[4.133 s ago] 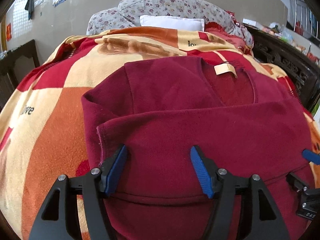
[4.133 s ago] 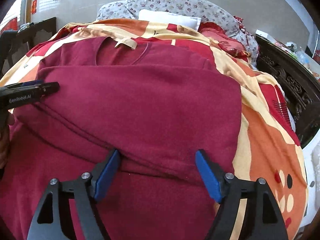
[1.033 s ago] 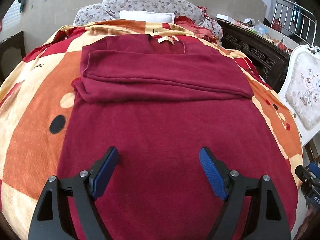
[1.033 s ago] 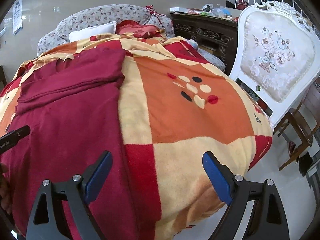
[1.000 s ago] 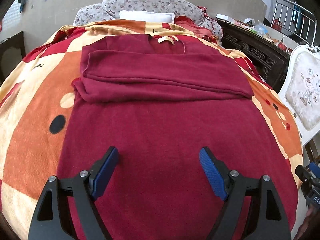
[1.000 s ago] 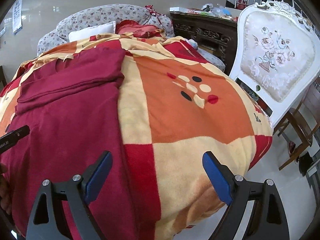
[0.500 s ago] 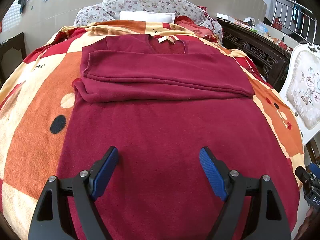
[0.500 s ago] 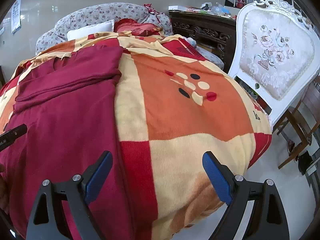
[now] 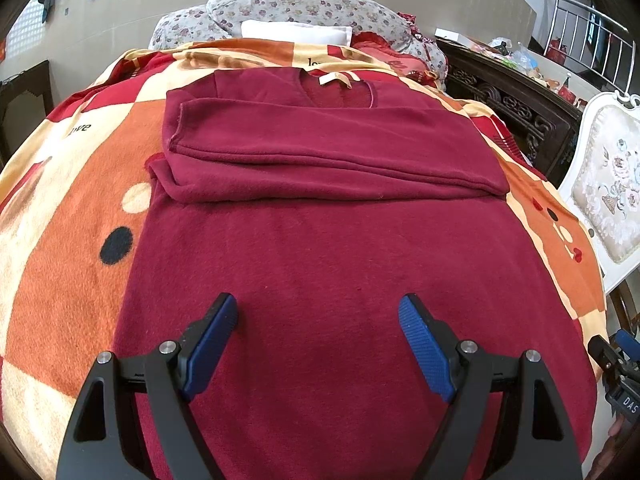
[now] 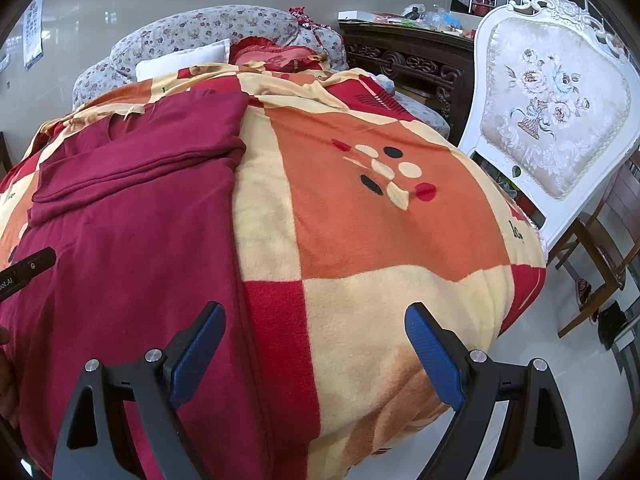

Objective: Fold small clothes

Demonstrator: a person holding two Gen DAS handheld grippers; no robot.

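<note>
A dark red sweater (image 9: pixel 320 248) lies flat on the bed, neck and beige label (image 9: pixel 334 78) at the far end. Both sleeves (image 9: pixel 320 152) are folded across the chest in a band. My left gripper (image 9: pixel 318 340) is open and empty above the sweater's lower body. My right gripper (image 10: pixel 316 344) is open and empty over the sweater's right edge (image 10: pixel 132 240) and the blanket near the bed's corner. The right gripper's tip (image 9: pixel 618 350) shows at the far right of the left wrist view; the left one (image 10: pixel 24 272) shows at the left of the right wrist view.
An orange, cream and red checked blanket (image 10: pixel 360 220) covers the bed. Floral pillows (image 9: pixel 304 4) and a white pillow (image 9: pixel 296 32) lie at the head. A white upholstered chair (image 10: pixel 552 120) stands right of the bed, a dark carved cabinet (image 10: pixel 412 56) behind it.
Both grippers pulled back from the folded sleeves toward the sweater's hem over the last seconds and stayed open. In the last half second the views barely shift.
</note>
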